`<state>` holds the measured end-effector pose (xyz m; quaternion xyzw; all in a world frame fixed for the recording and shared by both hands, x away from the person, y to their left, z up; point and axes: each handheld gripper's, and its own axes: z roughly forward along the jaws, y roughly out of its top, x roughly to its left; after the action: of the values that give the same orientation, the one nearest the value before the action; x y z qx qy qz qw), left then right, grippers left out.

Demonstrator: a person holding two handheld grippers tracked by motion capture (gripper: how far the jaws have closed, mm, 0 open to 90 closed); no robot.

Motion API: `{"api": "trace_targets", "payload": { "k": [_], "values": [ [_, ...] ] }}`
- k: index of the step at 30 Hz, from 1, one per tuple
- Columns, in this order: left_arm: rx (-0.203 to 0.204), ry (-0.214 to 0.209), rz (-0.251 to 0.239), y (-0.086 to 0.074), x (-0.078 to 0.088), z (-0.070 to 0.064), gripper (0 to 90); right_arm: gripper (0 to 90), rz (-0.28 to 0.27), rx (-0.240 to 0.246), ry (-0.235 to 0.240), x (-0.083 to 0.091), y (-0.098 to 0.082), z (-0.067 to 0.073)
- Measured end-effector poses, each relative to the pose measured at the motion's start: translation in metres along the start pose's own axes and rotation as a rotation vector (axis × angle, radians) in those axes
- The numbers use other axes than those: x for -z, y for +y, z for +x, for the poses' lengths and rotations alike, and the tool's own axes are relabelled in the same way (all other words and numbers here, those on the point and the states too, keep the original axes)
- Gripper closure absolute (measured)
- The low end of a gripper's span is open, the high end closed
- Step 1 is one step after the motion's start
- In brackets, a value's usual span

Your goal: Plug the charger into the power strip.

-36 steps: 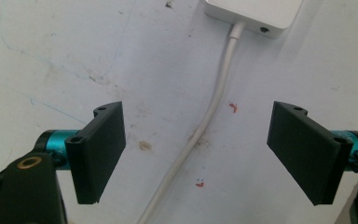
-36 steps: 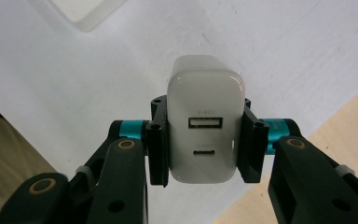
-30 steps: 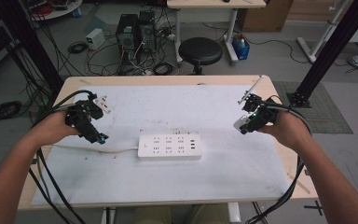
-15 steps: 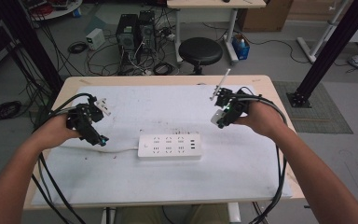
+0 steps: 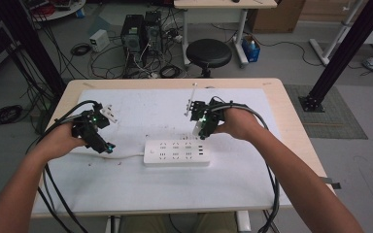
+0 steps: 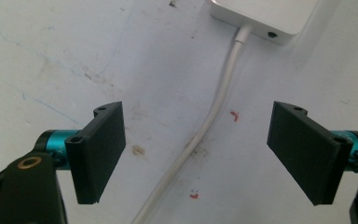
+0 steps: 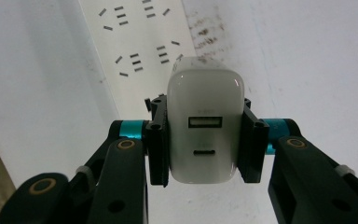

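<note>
Right gripper (image 7: 205, 140): clamped on charger (image 7: 205, 123), just above strip (image 5: 177, 152).
Left gripper (image 6: 200, 149): jaws apart, straddling cord (image 6: 205, 126), left of strip.
Step, likely: plugging in; prongs best squared over a socket, pressed straight down.

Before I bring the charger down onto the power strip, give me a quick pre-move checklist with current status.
1. Charger clamped between the right hand-held gripper jaws: ok.
2. USB ports face the camera, so the prongs should face the strip: prongs cannot tell.
3. Power strip lying flat, sockets up: ok.
4. Charger lined up over a socket: cannot tell; it hangs above the strip's far right edge.
5. Left hand-held gripper open, straddling the strip's cord, not bracing the strip: not ok.
</note>
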<state>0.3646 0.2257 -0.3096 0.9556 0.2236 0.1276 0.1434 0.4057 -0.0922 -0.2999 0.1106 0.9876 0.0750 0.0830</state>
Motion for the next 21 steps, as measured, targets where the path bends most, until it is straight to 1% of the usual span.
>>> {"api": "trace_targets", "payload": {
  "k": [1,2,3,4,5,6,7,8,9,11,13,14,15,17,19,20,21],
  "values": [
    [-0.004,-0.002,-0.003,0.001,-0.001,0.000,19.3,61.8,0.004,0.007,0.008,-0.004,0.003,0.000],
    [0.003,-0.002,-0.010,0.002,-0.002,-0.001,19.3,61.8,0.006,0.015,0.015,-0.007,0.006,0.000],
    [-0.012,-0.004,-0.005,0.003,-0.003,-0.001,19.3,61.8,0.013,0.017,0.022,-0.011,0.009,0.001],
    [-0.018,-0.008,-0.007,0.003,-0.004,-0.001,19.3,61.8,0.019,0.016,0.030,-0.015,0.012,0.001],
    [-0.019,-0.011,-0.006,0.003,-0.006,-0.002,19.3,61.8,0.024,0.031,0.037,-0.019,0.014,0.001],
    [-0.024,-0.011,0.001,0.004,-0.006,-0.001,19.3,61.8,0.033,0.025,0.040,-0.022,0.016,0.003],
    [-0.024,-0.011,0.001,0.004,-0.006,-0.001,19.3,61.8,0.033,0.025,0.040,-0.022,0.016,0.003],
    [-0.024,-0.015,0.000,0.003,-0.009,0.000,19.3,61.8,0.032,0.043,0.049,-0.025,0.018,0.002],
    [-0.018,-0.015,0.000,0.002,-0.009,0.000,19.3,61.8,0.033,0.050,0.063,-0.029,0.020,0.004],
    [-0.019,-0.013,-0.001,0.001,-0.009,0.002,19.3,61.8,0.042,0.060,0.075,-0.033,0.022,0.005],
    [-0.013,-0.011,-0.007,0.001,-0.009,0.002,19.3,61.8,0.058,0.072,0.078,-0.037,0.024,0.005],
    [-0.012,-0.011,-0.009,0.000,-0.009,0.002,19.3,61.8,0.067,0.070,0.074,-0.039,0.025,0.005],
    [-0.015,-0.013,-0.013,0.000,-0.009,0.002,19.3,61.8,0.070,0.083,0.075,-0.041,0.025,0.005],
    [-0.029,-0.021,-0.015,-0.001,-0.008,0.002,19.3,61.8,0.083,0.091,0.077,-0.046,0.027,0.006],
    [-0.029,-0.021,-0.017,-0.002,-0.009,0.002,19.3,61.8,0.090,0.113,0.082,-0.049,0.029,0.007],
    [-0.026,-0.020,-0.016,-0.003,-0.009,0.002,19.3,61.8,0.098,0.110,0.081,-0.051,0.030,0.008],
    [-0.022,-0.020,-0.017,-0.003,-0.009,0.002,19.3,61.8,0.094,0.115,0.080,-0.052,0.031,0.008]
  ]
}}
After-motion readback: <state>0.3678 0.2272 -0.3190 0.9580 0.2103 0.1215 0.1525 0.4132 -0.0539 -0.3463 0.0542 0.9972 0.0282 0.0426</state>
